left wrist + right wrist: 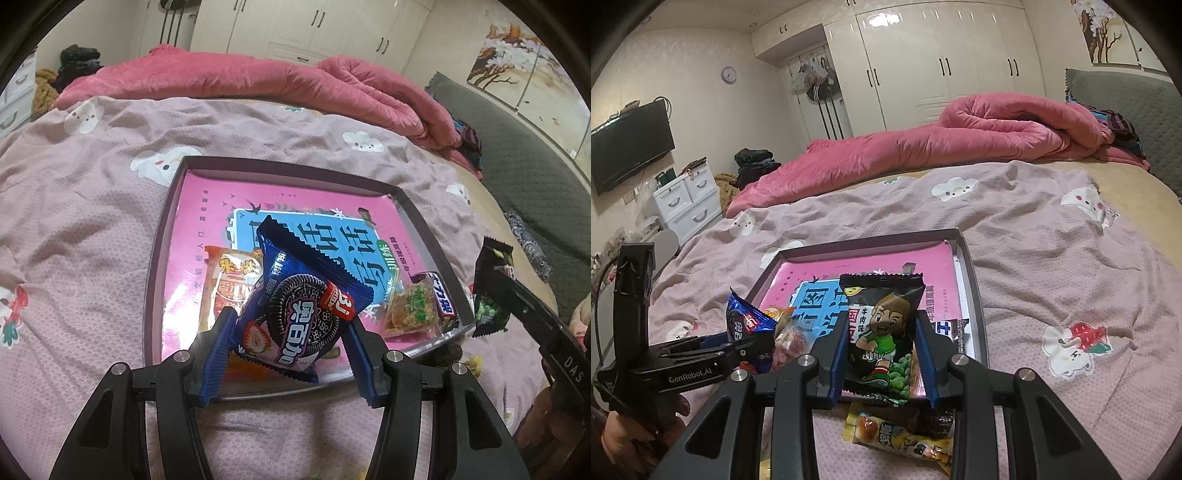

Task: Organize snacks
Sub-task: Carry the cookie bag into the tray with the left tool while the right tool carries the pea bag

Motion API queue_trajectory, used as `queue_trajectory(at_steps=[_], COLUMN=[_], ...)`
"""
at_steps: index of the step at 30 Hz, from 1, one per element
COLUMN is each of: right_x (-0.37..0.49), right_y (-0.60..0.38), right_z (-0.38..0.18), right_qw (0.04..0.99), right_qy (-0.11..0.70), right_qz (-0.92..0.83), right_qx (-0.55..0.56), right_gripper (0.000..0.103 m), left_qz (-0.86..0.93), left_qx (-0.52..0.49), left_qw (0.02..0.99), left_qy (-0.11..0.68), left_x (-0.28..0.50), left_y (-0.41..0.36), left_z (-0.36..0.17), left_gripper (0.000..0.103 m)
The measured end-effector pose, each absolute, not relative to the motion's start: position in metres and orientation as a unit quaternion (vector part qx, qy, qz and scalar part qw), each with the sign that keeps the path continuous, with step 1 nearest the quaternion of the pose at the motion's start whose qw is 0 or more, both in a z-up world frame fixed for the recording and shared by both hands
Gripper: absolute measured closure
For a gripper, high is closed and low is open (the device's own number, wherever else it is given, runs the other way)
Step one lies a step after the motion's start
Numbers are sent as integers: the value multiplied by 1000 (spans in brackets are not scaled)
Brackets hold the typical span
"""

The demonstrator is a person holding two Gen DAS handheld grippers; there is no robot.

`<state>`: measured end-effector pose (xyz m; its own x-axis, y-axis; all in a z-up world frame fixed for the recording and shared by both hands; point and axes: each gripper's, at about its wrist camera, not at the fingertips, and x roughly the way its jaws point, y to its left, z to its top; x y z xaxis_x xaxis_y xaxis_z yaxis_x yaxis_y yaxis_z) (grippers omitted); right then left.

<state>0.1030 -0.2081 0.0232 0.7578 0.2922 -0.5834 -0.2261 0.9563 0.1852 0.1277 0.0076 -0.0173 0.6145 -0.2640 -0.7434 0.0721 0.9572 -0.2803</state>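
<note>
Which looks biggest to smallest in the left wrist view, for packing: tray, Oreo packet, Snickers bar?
1. Tray
2. Oreo packet, though enlarged by nearness to the camera
3. Snickers bar

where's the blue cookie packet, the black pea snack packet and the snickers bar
blue foil cookie packet (295, 314): left wrist view, on the printed cookie.
black foil pea snack packet (882, 332): right wrist view, on the cartoon figure.
brown snickers bar (441, 299): left wrist view, on its white lettering.
</note>
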Motion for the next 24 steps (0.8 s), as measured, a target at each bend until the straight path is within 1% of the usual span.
queue_trajectory(at_steps=[24], right_x=[125], right_y=[-170], right_z=[2], right_qw=[924], right_qy=[345], right_qz=[163], right_qx=[33], right_gripper=[69], left_qz=[-98], left_qx=[-111], left_qw=[891], left_qy=[428], left_x=[135], left_y=[9], left_z=[-23], left_gripper=[44])
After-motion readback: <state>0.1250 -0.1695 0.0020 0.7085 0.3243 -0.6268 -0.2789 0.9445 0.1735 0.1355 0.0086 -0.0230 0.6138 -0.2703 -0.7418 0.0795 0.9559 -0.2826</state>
